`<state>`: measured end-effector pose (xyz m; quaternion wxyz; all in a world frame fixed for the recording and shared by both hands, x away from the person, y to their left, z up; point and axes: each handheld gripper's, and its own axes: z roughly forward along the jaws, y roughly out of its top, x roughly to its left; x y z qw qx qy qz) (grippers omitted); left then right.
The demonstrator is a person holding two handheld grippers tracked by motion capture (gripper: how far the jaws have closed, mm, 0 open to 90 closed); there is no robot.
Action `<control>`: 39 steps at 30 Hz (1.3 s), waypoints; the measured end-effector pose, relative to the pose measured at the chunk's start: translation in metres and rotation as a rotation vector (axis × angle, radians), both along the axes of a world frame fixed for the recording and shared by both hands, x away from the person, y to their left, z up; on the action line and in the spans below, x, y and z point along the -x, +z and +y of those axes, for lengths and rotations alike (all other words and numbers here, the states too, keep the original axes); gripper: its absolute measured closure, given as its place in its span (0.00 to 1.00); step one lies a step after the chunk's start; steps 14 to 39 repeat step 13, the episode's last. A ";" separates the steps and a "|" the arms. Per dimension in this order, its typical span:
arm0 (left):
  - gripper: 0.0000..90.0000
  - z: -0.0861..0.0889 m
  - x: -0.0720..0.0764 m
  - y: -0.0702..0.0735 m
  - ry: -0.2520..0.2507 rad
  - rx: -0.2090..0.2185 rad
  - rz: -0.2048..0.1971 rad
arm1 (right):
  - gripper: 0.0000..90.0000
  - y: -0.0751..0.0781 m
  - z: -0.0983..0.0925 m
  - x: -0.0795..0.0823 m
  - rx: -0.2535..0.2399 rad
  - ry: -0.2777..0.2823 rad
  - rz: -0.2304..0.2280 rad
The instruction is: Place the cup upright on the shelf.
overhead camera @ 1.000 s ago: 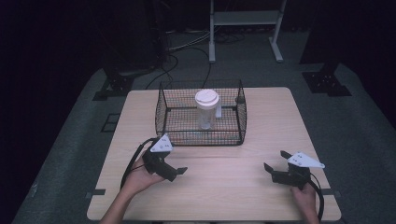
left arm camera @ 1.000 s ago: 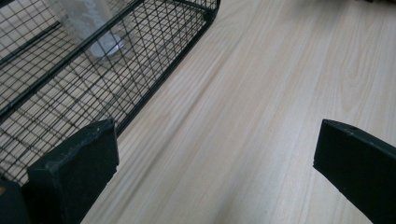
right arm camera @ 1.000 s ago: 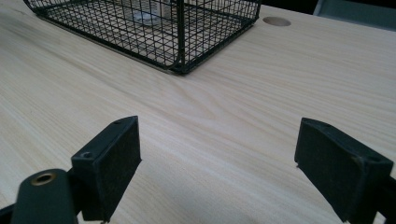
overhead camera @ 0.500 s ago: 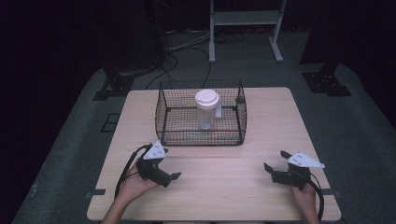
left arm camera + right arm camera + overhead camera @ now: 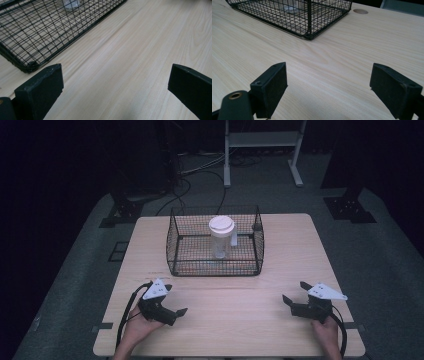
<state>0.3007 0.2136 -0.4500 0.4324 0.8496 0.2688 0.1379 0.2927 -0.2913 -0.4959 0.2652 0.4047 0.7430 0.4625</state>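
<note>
Resting low near the table's front edge, the left claw and right claw both sit with jaws spread wide, pinching nothing, with bare pale wood between them and ahead of each. Beyond that open stretch, forward of both claws, stands a black wire basket holding an upright lidded cup. Dark floor and cables surround the table. In both gripper views the basket is cut off at the top, the cup's base barely showing through the mesh.
</note>
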 end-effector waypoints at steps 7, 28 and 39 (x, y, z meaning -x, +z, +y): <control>0.00 0.010 0.007 -0.013 0.026 0.028 -0.029 | 0.15 0.000 0.001 0.001 0.001 0.004 -0.004; 0.00 0.027 0.011 -0.016 0.082 0.121 -0.068 | 0.15 0.000 0.000 0.001 -0.002 0.006 -0.007; 0.00 0.027 0.011 -0.016 0.082 0.121 -0.068 | 0.15 0.000 0.000 0.001 -0.002 0.006 -0.007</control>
